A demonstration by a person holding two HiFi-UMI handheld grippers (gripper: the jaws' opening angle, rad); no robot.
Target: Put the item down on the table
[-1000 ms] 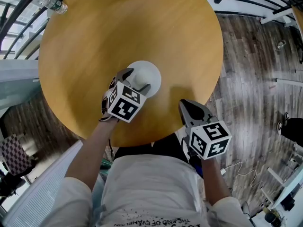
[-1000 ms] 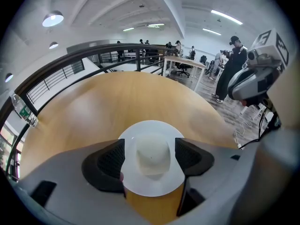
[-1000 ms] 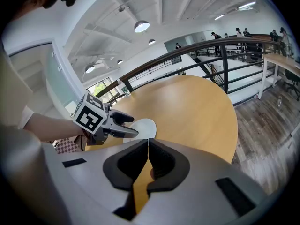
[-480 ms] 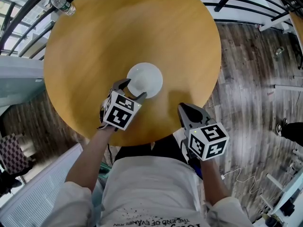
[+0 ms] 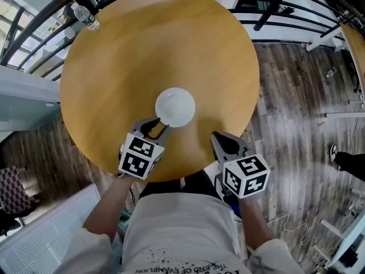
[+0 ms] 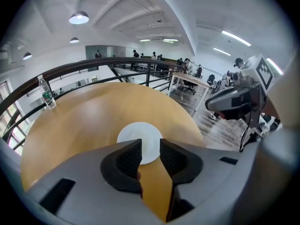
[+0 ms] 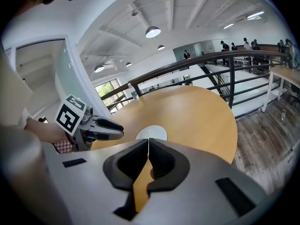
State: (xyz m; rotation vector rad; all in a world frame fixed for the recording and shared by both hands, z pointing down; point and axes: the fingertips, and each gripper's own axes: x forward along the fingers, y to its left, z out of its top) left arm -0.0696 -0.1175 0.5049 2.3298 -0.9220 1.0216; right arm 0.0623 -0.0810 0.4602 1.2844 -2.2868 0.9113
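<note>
The white round ceramic-looking plate (image 5: 175, 107) lies flat near the middle of the round honey-coloured wooden table (image 5: 142, 50), so the task looks done or all but done. The left gripper (image 5: 155, 127) sits low just beside the plate's near rim, its jaws spread apart with only bare table between them; in the left gripper view the plate (image 6: 139, 137) shows just beyond the tips, clear of both pads. The right gripper (image 5: 221, 141) hovers at the table's near edge, well to the side of the plate, its jaws pressed together on nothing.

The plate looks stiff, thin and fairly light, with a smooth glazed face that would slide on the wood and slip in a loose pinch. It would likely chip if dropped. The rim is the only sensible place to take hold, one jaw above and one beneath, at the near edge. A clear plastic water bottle (image 5: 86, 17) stands at the table's far edge, well apart from everything.
</note>
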